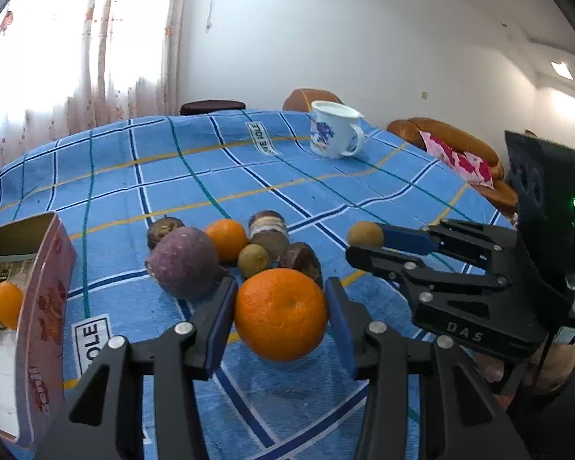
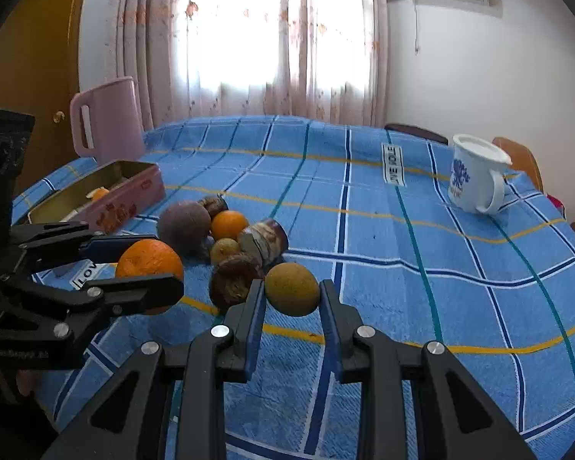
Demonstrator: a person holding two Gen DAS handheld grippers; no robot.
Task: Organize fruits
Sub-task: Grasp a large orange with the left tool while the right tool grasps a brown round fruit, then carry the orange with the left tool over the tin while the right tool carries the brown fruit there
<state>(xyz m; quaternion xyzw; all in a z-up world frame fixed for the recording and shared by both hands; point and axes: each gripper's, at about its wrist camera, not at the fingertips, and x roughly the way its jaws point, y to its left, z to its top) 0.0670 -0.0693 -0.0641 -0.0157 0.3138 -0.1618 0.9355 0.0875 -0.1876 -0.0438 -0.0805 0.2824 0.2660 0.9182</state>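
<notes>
My left gripper (image 1: 281, 308) is shut on a big orange (image 1: 281, 314) just above the blue checked cloth; it also shows in the right wrist view (image 2: 149, 260). My right gripper (image 2: 292, 293) is shut on a small brown-green fruit (image 2: 292, 288), which also shows in the left wrist view (image 1: 365, 234). Behind them lies a pile: a purple fruit (image 1: 184, 262), a smaller orange (image 1: 227, 238), a small green-brown fruit (image 1: 253, 260) and dark brown fruits (image 1: 302, 258). A pink tin box (image 1: 42, 306) at the left holds an orange (image 1: 7, 304).
A white mug (image 1: 335, 134) stands at the far side of the table. A pink jug (image 2: 107, 119) stands behind the tin box (image 2: 103, 195). A brown jar (image 1: 268, 226) lies on its side in the pile. Chairs stand beyond the table's far edge.
</notes>
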